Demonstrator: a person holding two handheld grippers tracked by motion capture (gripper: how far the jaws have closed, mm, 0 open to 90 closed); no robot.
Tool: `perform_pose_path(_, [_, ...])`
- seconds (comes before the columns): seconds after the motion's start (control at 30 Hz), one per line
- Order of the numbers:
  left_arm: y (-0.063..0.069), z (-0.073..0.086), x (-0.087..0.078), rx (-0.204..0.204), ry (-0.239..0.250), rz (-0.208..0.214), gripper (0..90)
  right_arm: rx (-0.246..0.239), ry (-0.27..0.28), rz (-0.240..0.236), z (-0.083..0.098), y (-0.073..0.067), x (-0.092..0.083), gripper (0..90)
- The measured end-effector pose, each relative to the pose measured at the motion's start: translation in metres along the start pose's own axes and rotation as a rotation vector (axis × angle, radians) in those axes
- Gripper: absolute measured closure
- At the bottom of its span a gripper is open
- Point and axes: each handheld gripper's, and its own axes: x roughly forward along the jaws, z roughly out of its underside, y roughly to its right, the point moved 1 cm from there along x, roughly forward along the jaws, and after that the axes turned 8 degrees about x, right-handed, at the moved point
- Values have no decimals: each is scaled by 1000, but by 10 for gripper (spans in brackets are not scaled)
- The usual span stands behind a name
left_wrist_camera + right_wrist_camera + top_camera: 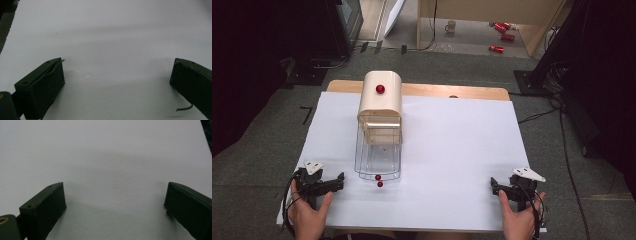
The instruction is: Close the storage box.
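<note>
On white table sheet: cream wooden breadbox with clear plastic roll-front and red knob; likely light, slippery, knob best hold. Left gripper, right gripper jaws spread, empty.

Two hands and two black grippers

The left hand and the right hand are bare, with no gloves and no sleeves to see. The left gripper is black and blocky, with a small grey three-cornered plate on top and a thin black cable looping by the wrist. The right gripper looks the same, with its own grey plate and a black cable. Up close, the jaws are thick dark blocks with flat ends and small round screw holes. A brass-coloured ring sits at the bottom corner. One left jaw has a short loose wire poking out.
</note>
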Motion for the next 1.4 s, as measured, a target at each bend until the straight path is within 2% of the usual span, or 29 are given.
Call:
perform_pose_path(0.23, [0,0,0,0,0,0,0,14,5,14,1,-2,-1,54])
perform_pose_path(0.33, [0,0,0,0,0,0,0,56,29,65,5,-12,-6,123])
perform_pose_path(0.4, [0,0,0,0,0,0,0,61,50,72,6,-21,-8,133])
perform_pose_path(0.43, [0,0,0,0,0,0,0,61,50,72,6,-21,-8,133])
perform_pose_path(0.47, [0,0,0,0,0,0,0,61,52,61,6,-27,-9,133])
perform_pose_path(0.5, [0,0,0,0,0,0,0,38,46,29,5,-42,-9,131])
perform_pose_path(0.6, [0,0,0,0,0,0,0,17,49,13,4,-53,-9,130])
perform_pose_path(0.63, [0,0,0,0,0,0,0,-14,45,-16,4,-72,-9,128])
perform_pose_path(0.7, [0,0,0,0,0,0,0,-30,42,-39,3,-85,-9,129])
perform_pose_path(0.93, [0,0,0,0,0,0,0,-58,66,-160,-2,-135,-14,133])
perform_pose_path(1.03, [0,0,0,0,0,0,0,-84,79,-202,-2,-158,-16,133])
perform_pose_path(1.23, [0,0,0,0,0,0,0,-108,80,-279,-1,-192,-19,141])
perform_pose_path(1.4, [0,0,0,0,1,0,0,-127,96,-314,2,-218,-19,188])
